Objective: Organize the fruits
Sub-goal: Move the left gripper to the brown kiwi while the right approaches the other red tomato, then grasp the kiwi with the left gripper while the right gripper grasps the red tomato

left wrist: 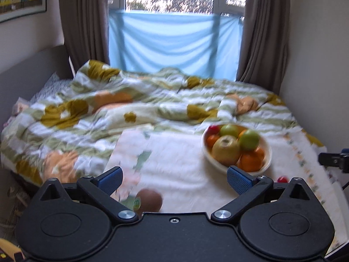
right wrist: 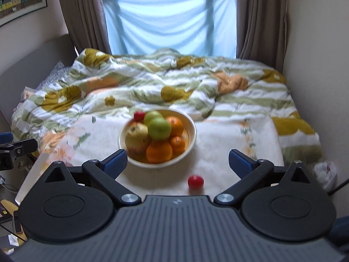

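Note:
A cream bowl (right wrist: 189,146) on the bed holds green apples (right wrist: 159,128), a yellow apple (right wrist: 136,138), oranges (right wrist: 158,151) and a small red fruit (right wrist: 139,115). It also shows in the left wrist view (left wrist: 267,152). A loose small red fruit (right wrist: 195,181) lies on the white blanket in front of the bowl, between the fingers of my open, empty right gripper (right wrist: 177,160). It shows in the left wrist view too (left wrist: 282,179). A brown kiwi with a sticker (left wrist: 149,202) lies just below my open, empty left gripper (left wrist: 174,180).
The bed carries a rumpled floral duvet (right wrist: 152,83) behind a white blanket (left wrist: 181,163). Walls close both sides, with curtains and a window with blue cloth (right wrist: 170,21) behind. A white bag (right wrist: 326,172) lies at the bed's right. Clutter lies on the floor at the left (right wrist: 8,214).

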The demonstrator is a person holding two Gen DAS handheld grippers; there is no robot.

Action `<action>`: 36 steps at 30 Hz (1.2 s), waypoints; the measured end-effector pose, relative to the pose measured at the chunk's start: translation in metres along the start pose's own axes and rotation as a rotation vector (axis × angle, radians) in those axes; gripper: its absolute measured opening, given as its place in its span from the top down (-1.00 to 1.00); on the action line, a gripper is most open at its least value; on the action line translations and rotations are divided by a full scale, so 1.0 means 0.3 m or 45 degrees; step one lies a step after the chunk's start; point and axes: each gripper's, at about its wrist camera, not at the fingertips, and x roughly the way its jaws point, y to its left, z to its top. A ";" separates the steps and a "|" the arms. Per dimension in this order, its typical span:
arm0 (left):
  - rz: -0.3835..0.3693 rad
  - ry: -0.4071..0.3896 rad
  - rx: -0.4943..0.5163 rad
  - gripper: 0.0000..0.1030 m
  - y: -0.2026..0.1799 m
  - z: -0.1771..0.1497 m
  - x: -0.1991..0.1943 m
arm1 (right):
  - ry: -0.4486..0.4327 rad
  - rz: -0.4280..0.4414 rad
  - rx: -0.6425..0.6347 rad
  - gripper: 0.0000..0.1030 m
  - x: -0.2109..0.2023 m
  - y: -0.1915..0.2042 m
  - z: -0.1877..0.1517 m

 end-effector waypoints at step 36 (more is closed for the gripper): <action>-0.002 0.252 0.091 -0.17 0.133 -0.199 0.446 | 0.232 -0.043 0.002 -0.78 0.511 -0.091 -0.236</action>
